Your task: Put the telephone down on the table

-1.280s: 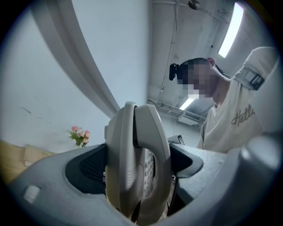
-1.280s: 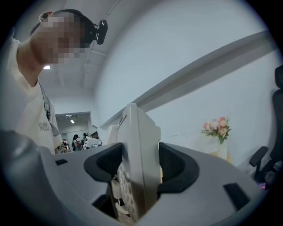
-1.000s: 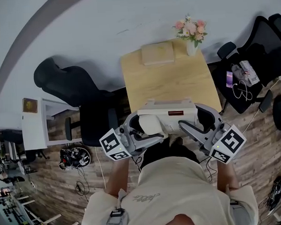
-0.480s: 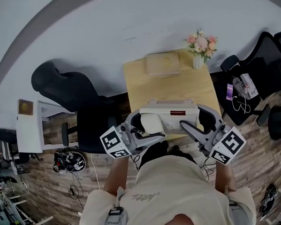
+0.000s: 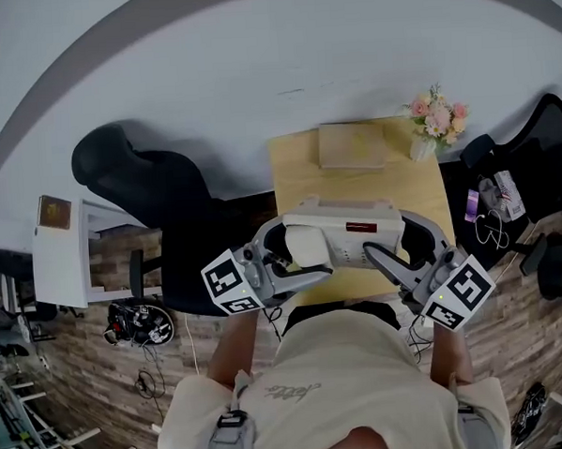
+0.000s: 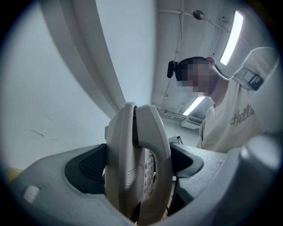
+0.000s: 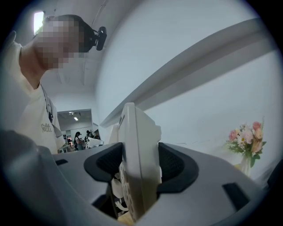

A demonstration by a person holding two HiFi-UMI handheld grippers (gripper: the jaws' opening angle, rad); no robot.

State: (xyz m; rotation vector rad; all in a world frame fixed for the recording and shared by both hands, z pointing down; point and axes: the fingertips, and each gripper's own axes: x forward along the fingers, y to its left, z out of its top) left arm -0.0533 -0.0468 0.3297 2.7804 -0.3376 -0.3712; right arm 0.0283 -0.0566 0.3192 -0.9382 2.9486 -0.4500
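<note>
A cream-white desk telephone [image 5: 343, 236] with its handset on the left end hangs in the air between both grippers, above the near edge of the wooden table [image 5: 363, 182]. My left gripper [image 5: 297, 257] is shut on the handset end of the telephone [image 6: 138, 170], whose body fills the gap between the black pads [image 6: 90, 165]. On the opposite end my right gripper [image 5: 401, 246] is shut on the telephone [image 7: 138, 163], with its pads [image 7: 174, 165] pressed to both faces. In both gripper views the phone stands on edge.
A flat beige box [image 5: 352, 147] and a vase of pink flowers [image 5: 435, 119] stand at the table's far end by the wall. A black office chair [image 5: 157, 197] stands left of the table, with a white shelf unit [image 5: 62, 254] further left. More black chairs [image 5: 550, 158] crowd the right.
The telephone, carried by both grippers, has moved towards the table and now hangs over its near edge. Both grips are unchanged.
</note>
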